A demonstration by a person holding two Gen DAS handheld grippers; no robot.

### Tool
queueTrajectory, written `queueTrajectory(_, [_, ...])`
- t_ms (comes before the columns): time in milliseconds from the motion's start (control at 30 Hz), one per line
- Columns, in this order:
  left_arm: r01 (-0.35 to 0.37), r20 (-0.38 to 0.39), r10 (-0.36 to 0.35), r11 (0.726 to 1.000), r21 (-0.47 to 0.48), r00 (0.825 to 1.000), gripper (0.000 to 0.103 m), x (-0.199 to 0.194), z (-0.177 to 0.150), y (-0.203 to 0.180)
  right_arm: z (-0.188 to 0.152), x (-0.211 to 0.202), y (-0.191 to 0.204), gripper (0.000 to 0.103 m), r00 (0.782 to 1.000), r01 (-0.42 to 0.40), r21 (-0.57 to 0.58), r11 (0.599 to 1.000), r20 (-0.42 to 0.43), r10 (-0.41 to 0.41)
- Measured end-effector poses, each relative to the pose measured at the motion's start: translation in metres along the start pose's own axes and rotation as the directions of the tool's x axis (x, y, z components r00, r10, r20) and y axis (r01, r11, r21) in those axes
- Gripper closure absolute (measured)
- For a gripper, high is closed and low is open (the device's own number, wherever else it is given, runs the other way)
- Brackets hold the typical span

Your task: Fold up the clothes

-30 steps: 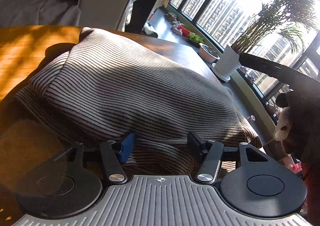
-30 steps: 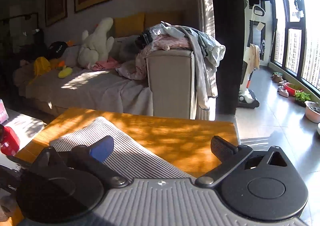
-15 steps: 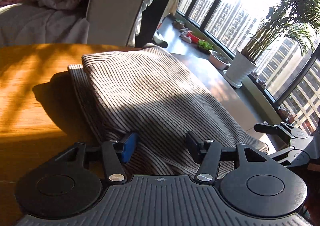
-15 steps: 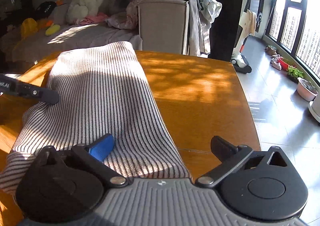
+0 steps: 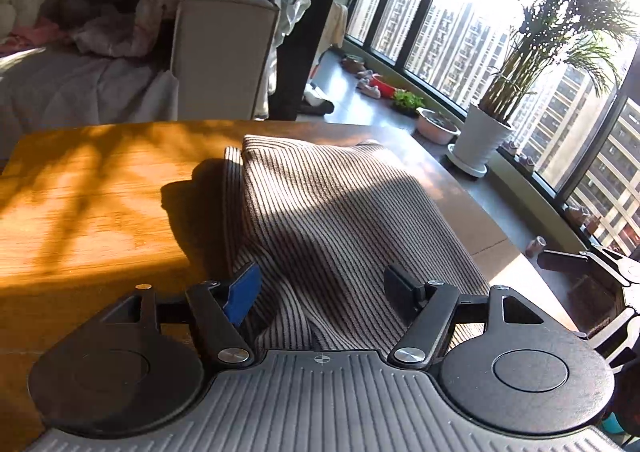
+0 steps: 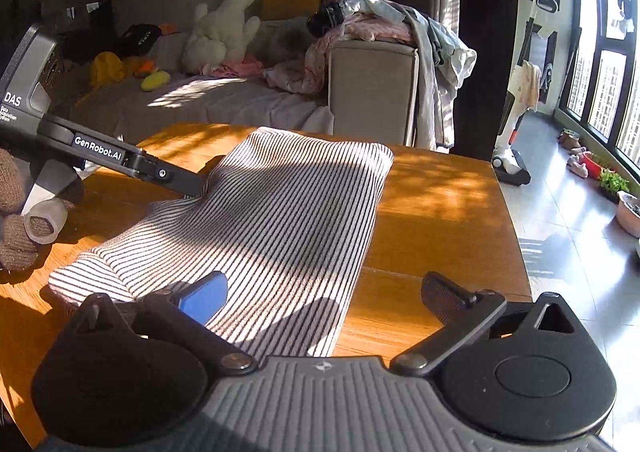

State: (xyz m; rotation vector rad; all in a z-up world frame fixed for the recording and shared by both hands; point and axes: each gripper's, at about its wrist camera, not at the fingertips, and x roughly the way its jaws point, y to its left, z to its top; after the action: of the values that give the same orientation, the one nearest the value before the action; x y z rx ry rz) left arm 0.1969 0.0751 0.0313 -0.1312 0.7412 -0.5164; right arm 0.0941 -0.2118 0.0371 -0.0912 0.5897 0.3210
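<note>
A striped knit garment (image 5: 340, 220) lies folded on the wooden table (image 5: 88, 204); it also shows in the right wrist view (image 6: 280, 220). My left gripper (image 5: 322, 286) is open, its fingers over the garment's near edge with cloth between them, not pinched. From the right wrist view the left gripper's arm (image 6: 132, 164) reaches to the garment's left edge. My right gripper (image 6: 324, 292) is open and empty, above the garment's near right corner and the table (image 6: 440, 212).
A sofa (image 6: 240, 100) with piled clothes and stuffed toys stands behind the table. A potted plant (image 5: 484, 136) and bowls stand by the window at right. A vacuum (image 6: 512, 132) stands on the floor right of the table.
The garment has settled flat and folded on the table. Both grippers have drawn back from it toward its near edge; the right one has lifted slightly.
</note>
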Motion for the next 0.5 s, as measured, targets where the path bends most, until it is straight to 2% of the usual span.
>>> queueTrajectory(67, [0.018,0.005,-0.018,1.0,0.009,1.0,0.036,-0.005,-0.002,-0.004,0.004,-0.001,0.004,0.0,0.999,-0.032,0.014,0.999,0.02,0.031])
queueTrajectory(133, [0.031,0.002,-0.031,0.999,0.025,1.0,0.04,-0.007,-0.004,-0.01,0.001,0.006,0.013,0.0,0.999,-0.05,-0.011,0.999,-0.004,0.05])
queueTrajectory(200, [0.038,-0.009,-0.038,0.998,0.045,0.999,0.043,-0.007,-0.009,-0.014,-0.008,0.02,0.027,0.0,0.998,-0.04,-0.065,0.997,-0.05,0.037])
queueTrajectory(267, [0.039,-0.026,-0.038,0.998,0.053,0.999,0.045,-0.004,-0.015,-0.014,-0.018,0.028,0.034,0.0,0.999,-0.021,-0.074,0.997,-0.048,0.017])
queueTrajectory(367, [0.036,-0.059,-0.032,0.998,0.059,0.998,0.05,0.005,-0.025,-0.011,-0.02,0.03,0.023,0.0,0.998,-0.041,0.019,0.999,-0.055,0.042])
queueTrajectory(500, [0.048,-0.065,-0.045,0.998,0.044,0.997,0.051,0.009,-0.032,-0.003,-0.026,0.033,0.007,0.0,0.992,-0.076,0.139,0.987,-0.086,0.088])
